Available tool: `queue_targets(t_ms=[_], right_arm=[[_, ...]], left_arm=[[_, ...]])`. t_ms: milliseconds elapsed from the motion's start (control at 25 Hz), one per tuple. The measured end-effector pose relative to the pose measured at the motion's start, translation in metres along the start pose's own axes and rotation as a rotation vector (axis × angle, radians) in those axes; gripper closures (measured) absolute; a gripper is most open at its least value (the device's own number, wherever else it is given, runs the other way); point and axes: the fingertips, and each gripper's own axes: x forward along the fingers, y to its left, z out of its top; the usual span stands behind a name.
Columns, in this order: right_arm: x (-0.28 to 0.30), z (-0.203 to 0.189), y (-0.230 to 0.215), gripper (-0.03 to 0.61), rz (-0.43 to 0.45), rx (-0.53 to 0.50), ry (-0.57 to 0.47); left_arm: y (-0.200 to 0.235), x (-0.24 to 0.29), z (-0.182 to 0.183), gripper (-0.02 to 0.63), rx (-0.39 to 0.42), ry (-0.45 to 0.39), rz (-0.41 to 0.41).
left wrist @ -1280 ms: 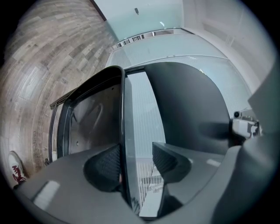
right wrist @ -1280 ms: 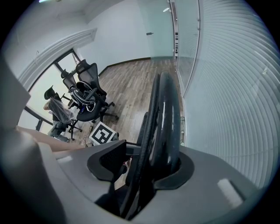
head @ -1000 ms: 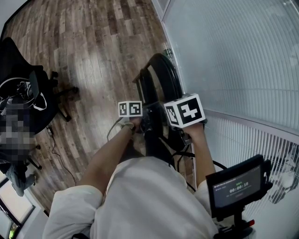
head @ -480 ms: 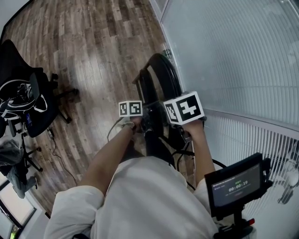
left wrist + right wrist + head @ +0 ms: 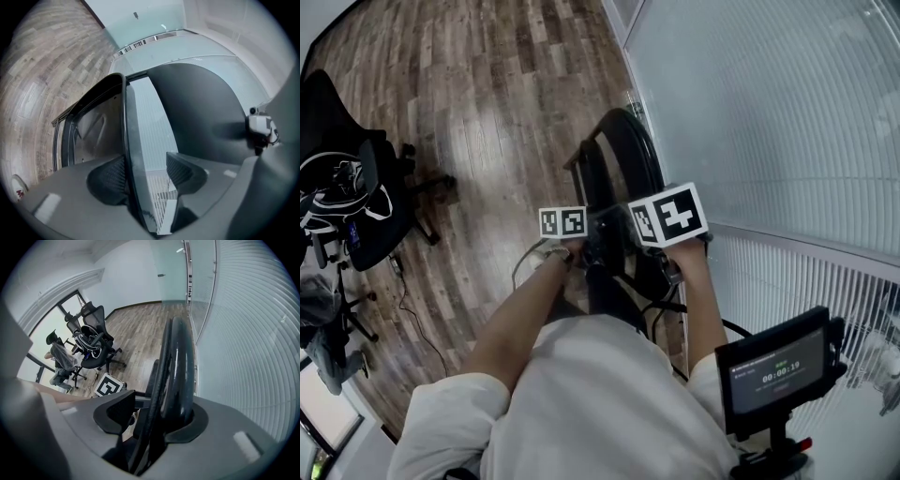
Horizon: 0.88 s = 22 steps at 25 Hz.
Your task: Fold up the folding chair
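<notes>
The black folding chair (image 5: 619, 150) stands folded flat, upright beside the glass wall. In the head view both grippers sit at its top edge. The left gripper (image 5: 581, 239) has its jaws opening around the thin frame tube (image 5: 125, 140). Its left pad lies against the tube and its right pad (image 5: 180, 168) stands clear. The left gripper (image 5: 147, 171) points roughly level. The right gripper (image 5: 649, 264) points steeply down over the chair's folded frame (image 5: 180, 362). In the right gripper view, the right gripper (image 5: 154, 416) straddles the frame. The left pad (image 5: 119, 413) is apart from the frame and the right pad is hidden behind the thick tube.
A frosted glass wall with blinds (image 5: 769, 112) runs along the right, close behind the chair. A black office chair (image 5: 347, 187) with gear on it stands at the left on the wood floor (image 5: 497, 84). A small screen on a stand (image 5: 778, 370) is at lower right. A cable (image 5: 412, 309) lies on the floor.
</notes>
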Motion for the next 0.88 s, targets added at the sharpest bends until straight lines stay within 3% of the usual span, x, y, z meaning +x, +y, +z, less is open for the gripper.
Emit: queue_targets(t_ms=[880], right_arm=[[0.0011,0.0008,0.0058,0.394,-0.012,-0.003,0.010]], left_arm=[[0.0000,-0.0047,0.0010,0.371,-0.004,-0.014,0.001]])
